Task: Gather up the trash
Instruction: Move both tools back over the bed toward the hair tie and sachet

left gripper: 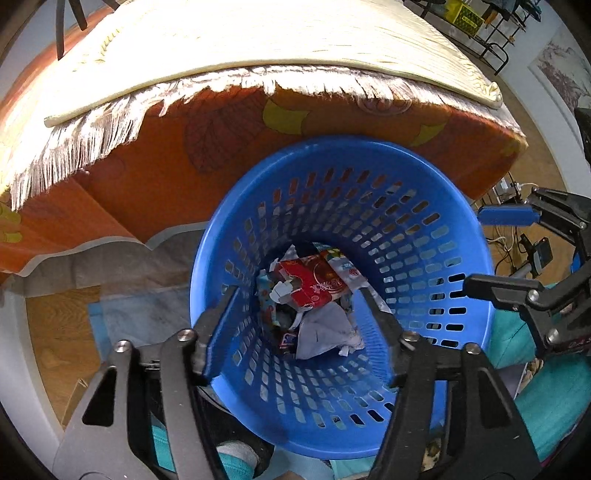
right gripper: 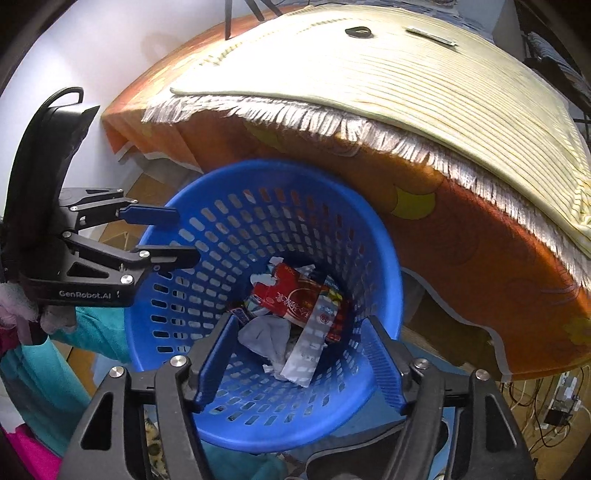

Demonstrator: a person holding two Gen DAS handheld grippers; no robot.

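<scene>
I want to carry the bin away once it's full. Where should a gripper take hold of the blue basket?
Grip the blue basket at its top rim, coming from above with one finger inside and one outside. The rim is a thin, smooth band around the open mouth, while the slotted wall below flares wide, probably too broad to span.

Bright overhead glare on mat (left gripper: pixel 258 33), fisheye-warped edges, slight blur

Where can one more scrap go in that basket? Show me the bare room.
The blue basket has bare slotted wall all around above the pile. The bottom is crowded: red wrapper, crumpled gray paper and a silver wrapper cover it. Drop straight down the open middle.
</scene>
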